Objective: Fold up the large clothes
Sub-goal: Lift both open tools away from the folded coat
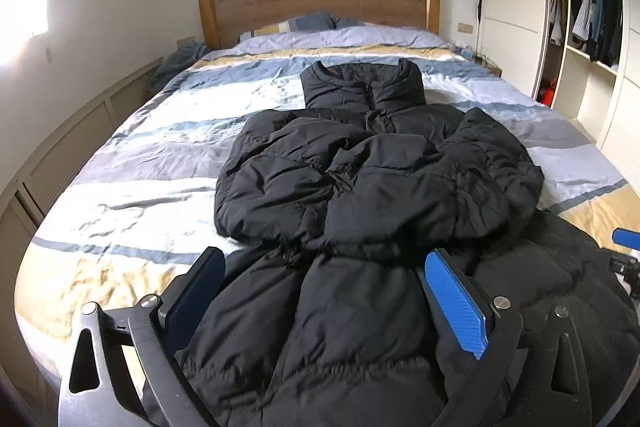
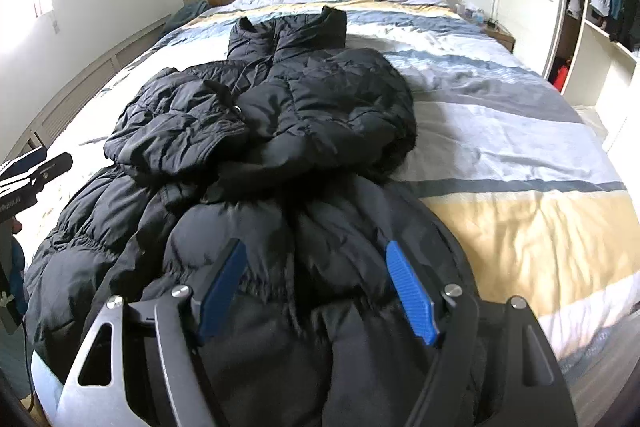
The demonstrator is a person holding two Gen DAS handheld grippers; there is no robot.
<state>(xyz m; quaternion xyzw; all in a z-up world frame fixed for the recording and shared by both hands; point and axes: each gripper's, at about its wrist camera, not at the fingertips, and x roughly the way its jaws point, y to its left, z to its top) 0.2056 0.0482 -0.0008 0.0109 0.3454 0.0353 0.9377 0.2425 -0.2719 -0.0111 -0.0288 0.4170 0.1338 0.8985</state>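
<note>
A black puffer jacket lies front-up on the bed, collar toward the headboard. Both sleeves are folded in across its chest, and its lower part reaches toward the cameras. My left gripper hovers over the jacket's lower left part, open, its blue pads wide apart and not pressing the fabric. Over the lower right part my right gripper is open too, with puffy fabric lying below its fingers. Each gripper shows at the edge of the other's view: the right one's blue fingertip and the left one's black finger.
The bed carries a striped blue, white and tan duvet, with pillows by the wooden headboard. An open wardrobe with hanging clothes stands on the right. A low panelled cabinet runs along the left wall under a bright window.
</note>
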